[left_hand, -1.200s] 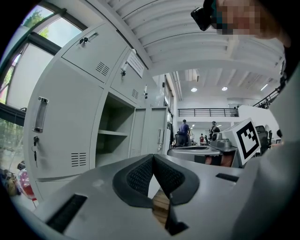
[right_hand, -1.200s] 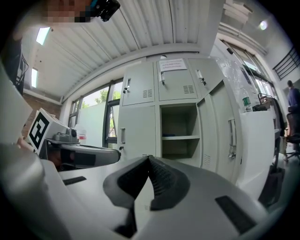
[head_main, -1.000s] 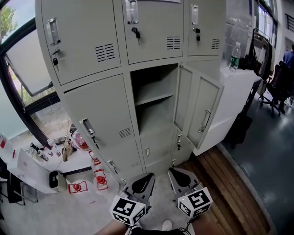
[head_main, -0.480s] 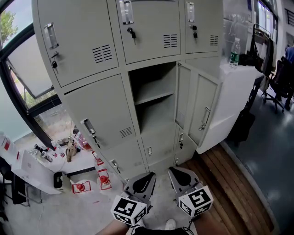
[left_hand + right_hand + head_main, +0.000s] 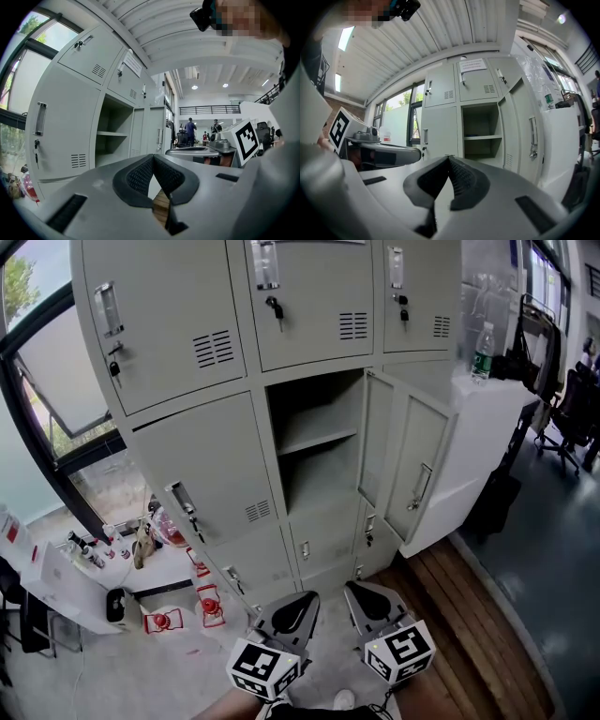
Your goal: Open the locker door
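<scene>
The grey locker bank fills the head view. Its middle compartment (image 5: 314, 442) stands open and shows one shelf. The door of that compartment (image 5: 415, 474) is swung out to the right, with its handle (image 5: 418, 488) facing outward. My left gripper (image 5: 302, 600) and right gripper (image 5: 354, 591) sit side by side low in the view, well short of the lockers. Both are shut with nothing between the jaws. The left gripper (image 5: 153, 155) points toward the open compartment (image 5: 112, 140). The right gripper (image 5: 449, 157) faces the same compartment (image 5: 480, 131) and the door (image 5: 528, 136).
A white cabinet (image 5: 487, 427) with a bottle (image 5: 482, 352) on it stands right of the open door. Small red lanterns (image 5: 208, 606) and a low white table (image 5: 56, 577) lie on the floor at the left. Wooden floor boards (image 5: 459, 615) run along the right, with an office chair (image 5: 572, 418) beyond.
The head view sways slightly. Both grippers and the locker door stay where they were.
</scene>
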Demonstrator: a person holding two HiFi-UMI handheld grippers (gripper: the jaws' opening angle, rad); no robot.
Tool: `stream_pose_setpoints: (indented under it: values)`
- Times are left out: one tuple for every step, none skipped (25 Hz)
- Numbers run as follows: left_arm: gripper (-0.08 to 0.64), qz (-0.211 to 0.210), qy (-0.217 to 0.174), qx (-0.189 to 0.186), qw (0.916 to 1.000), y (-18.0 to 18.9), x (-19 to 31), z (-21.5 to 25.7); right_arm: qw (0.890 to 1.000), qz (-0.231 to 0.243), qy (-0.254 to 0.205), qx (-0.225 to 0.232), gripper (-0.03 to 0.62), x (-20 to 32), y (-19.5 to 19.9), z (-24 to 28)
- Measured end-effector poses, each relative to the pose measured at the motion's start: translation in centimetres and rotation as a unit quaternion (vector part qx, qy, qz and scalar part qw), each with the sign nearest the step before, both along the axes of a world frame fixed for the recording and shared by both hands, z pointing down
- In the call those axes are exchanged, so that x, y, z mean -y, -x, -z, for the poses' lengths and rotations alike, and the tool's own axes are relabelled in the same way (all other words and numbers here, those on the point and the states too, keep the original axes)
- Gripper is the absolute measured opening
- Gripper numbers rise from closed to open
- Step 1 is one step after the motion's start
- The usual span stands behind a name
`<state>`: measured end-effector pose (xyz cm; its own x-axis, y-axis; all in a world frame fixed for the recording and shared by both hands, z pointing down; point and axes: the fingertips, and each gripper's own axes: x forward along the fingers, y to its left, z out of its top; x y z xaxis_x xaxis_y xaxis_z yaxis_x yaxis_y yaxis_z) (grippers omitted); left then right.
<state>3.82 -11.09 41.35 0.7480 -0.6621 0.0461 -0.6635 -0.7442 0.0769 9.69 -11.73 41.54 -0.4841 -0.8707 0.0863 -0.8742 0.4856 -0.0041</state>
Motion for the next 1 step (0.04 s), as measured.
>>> stream_pose_setpoints:
  values:
    - [0.017, 0.0, 0.0, -0.001, 1.0, 0.0, 0.03, 0.02, 1.0, 0.0, 0.0, 0.001, 0.054, 0.02, 0.01, -0.01]
